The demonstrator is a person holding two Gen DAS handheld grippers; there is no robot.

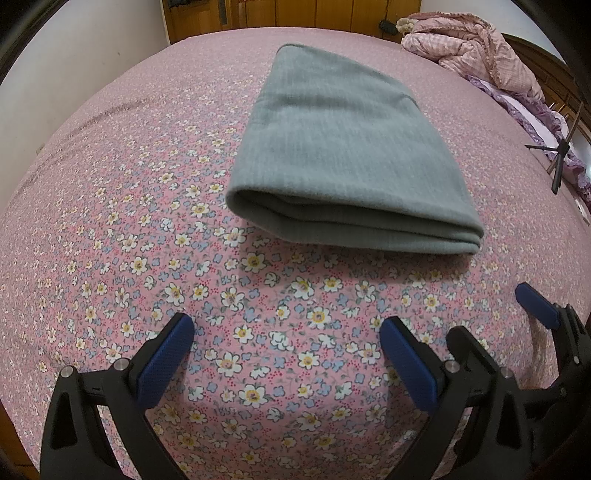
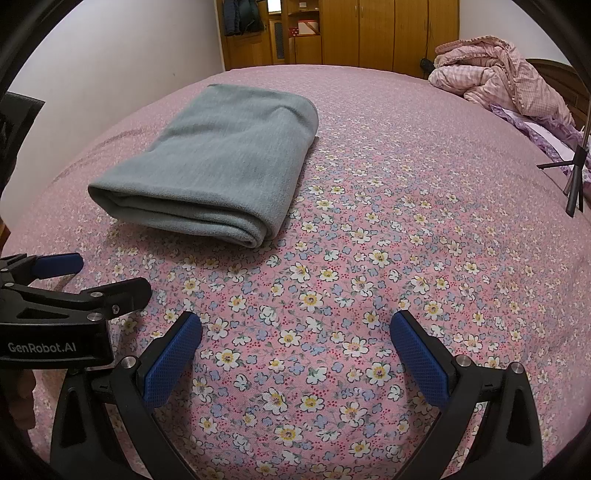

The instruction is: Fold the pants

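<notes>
The grey pants (image 1: 343, 155) lie folded into a thick rectangle on the pink floral bedsheet (image 1: 258, 369), folded edge facing me. My left gripper (image 1: 288, 325) hovers open over bare sheet just short of that edge, with nothing between its blue pads. In the right wrist view the pants (image 2: 221, 162) sit ahead and to the left. My right gripper (image 2: 295, 325) is open and empty over the sheet (image 2: 406, 240), to the right of the bundle. The left gripper (image 2: 110, 275) shows at the left edge of this view, and the right gripper (image 1: 495, 317) at the lower right of the left wrist view.
A crumpled pink quilt (image 2: 498, 74) and a purple pillow (image 2: 535, 136) lie at the far right of the bed. A small black tripod (image 2: 576, 173) stands at the right edge. Wooden wardrobes (image 2: 369, 33) line the back wall, and a white wall (image 2: 110, 74) runs along the left.
</notes>
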